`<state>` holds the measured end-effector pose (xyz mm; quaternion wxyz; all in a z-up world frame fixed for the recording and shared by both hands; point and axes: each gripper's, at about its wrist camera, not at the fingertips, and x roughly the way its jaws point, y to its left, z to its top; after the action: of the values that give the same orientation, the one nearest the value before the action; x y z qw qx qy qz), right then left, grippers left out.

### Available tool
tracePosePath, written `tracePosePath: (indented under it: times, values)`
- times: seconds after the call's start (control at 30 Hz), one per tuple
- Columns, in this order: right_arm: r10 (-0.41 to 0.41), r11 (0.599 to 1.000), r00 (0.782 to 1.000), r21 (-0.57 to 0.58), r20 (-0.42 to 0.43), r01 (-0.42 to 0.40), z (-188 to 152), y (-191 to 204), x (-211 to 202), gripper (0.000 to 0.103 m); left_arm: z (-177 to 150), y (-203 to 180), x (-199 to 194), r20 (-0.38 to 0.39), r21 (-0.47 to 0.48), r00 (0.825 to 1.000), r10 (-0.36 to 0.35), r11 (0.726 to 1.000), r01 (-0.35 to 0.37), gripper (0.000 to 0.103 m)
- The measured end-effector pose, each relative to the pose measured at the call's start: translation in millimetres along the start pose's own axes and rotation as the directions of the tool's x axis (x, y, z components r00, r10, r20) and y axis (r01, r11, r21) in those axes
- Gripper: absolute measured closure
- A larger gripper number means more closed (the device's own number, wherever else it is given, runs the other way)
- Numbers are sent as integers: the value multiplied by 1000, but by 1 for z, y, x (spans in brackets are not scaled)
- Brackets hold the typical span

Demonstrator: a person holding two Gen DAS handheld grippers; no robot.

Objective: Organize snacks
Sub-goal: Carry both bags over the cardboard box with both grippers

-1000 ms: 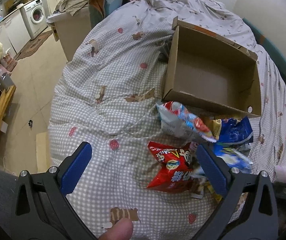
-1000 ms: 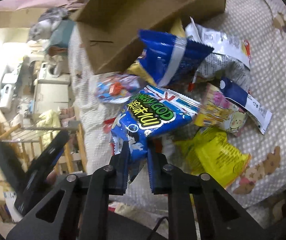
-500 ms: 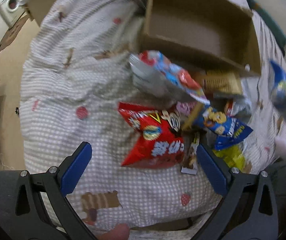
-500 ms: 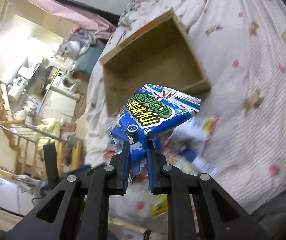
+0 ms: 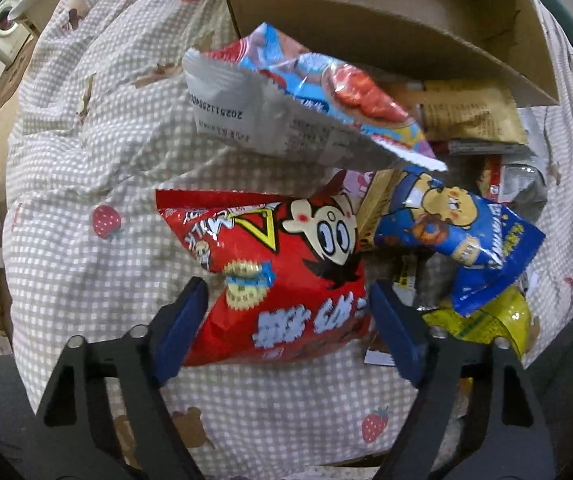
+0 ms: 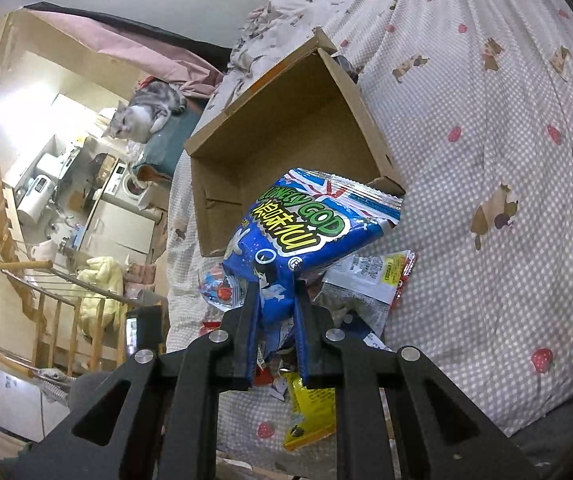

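Left gripper [image 5: 288, 306], lower frame: jaws closing around red bag [image 5: 282, 276]. Right gripper [image 6: 274, 300] clamps blue bag [image 6: 306, 232], frame center.

1. The left gripper [image 5: 288, 312] is pointing straight down, its jaws closing around a red bag [image 5: 282, 276] that lies between the blue fingers [image 5: 182, 320].
2. Whether those fingers are pressing the bag yet cannot be told; they are standing at its two edges.
3. The right gripper [image 6: 274, 320] is tilting downward, its fingers [image 6: 246, 332] clamping the lower end of a blue bag [image 6: 306, 232] and holding it aloft.
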<state>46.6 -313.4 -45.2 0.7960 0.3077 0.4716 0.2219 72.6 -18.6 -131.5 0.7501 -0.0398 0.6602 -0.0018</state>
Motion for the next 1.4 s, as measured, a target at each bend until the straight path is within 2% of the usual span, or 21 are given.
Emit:
tracePosePath:
  times: [0.13,0.23,0.33,0.43,0.57,0.8,1.07,1.4]
  values:
    - [1,1000,1000,-4,-15,-1,-1,2,3,87,-3,1,1,-12,-18,999,-35,999,35,50]
    - [-3,1000,1000,-10,-21,3,-1,2,4,87,-10,8,-7,-8,-42,998,-62,997,62,60]
    - [-2,1000,1000,-12,-22,2,-1,2,4,87,-19,15,-19,-2,-50,998,-68,996,68,64]
    - [-6,1000,1000,-15,-23,5,-1,2,4,87,-27,16,-31,20,-45,999,-50,998,51,67]
    - [-4,1000,1000,-26,-24,3,0,3,5,87,-37,27,-53,50,-55,997,-64,996,67,68]
    - [0,998,1000,-61,-10,-1,-1,10,1,87,-44,38,-108,190,-31,982,-4,999,10,69]
    - [16,997,999,-78,28,-14,5,13,-9,87,0,38,-136,299,-24,954,18,1000,-11,70]
    - [10,993,991,-120,137,6,35,23,-25,87,48,21,-163,405,16,914,21,999,-30,72]
